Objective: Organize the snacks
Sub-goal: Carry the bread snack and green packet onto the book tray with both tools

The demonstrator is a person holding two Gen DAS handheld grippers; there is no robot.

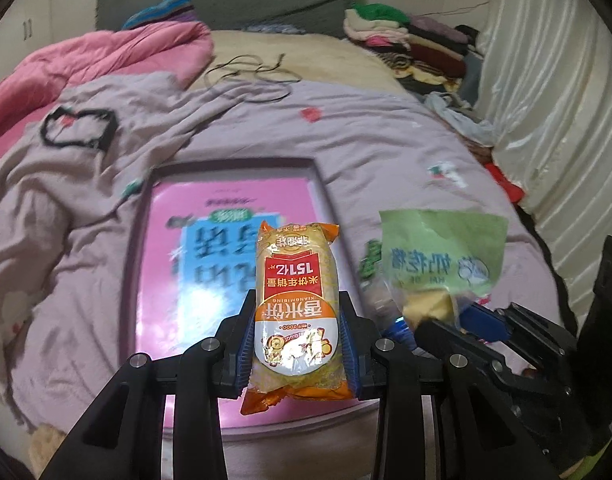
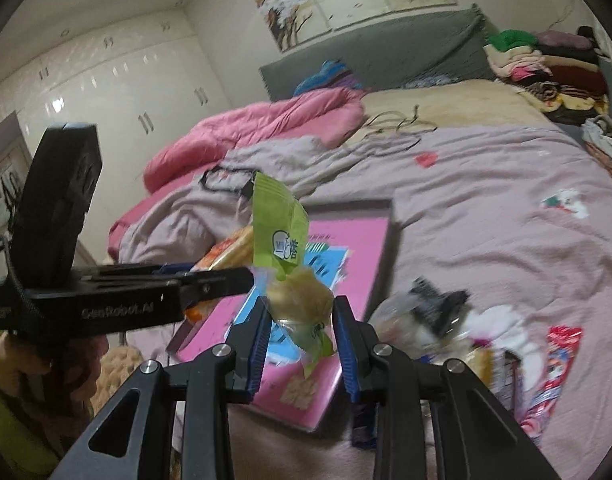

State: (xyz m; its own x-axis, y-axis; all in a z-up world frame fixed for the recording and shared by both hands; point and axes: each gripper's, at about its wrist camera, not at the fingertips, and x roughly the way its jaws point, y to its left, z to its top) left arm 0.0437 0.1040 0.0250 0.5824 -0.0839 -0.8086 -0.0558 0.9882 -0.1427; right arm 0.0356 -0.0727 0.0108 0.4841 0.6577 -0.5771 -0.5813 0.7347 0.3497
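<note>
The left claw (image 1: 299, 344) is pinching an orange rice cracker packet (image 1: 295, 304) across its lower half, blue pads tight on both long sides, and holds it at lower centre of the left wrist view, above the pink tray-like box (image 1: 225, 184) that lies on the bed (image 1: 386, 140). The right claw (image 2: 299, 336) is pinching a green pastry packet (image 2: 301, 292) by its clear lower part, the green top flap sticking up toward the frame's middle; it hangs over the near end of the same box. More snack packets (image 2: 554, 360) lie loose on the bedspread at lower right of the right wrist view.

Risks, as I judge them: both claws crowd the same patch above the box, so a careless approach could knock one tool into the other. The green packet is caught by thin, slippery film, so it may slide out or swing. The soft, rumpled bedding under the box could let it tip when a packet lands near its edge.
</note>
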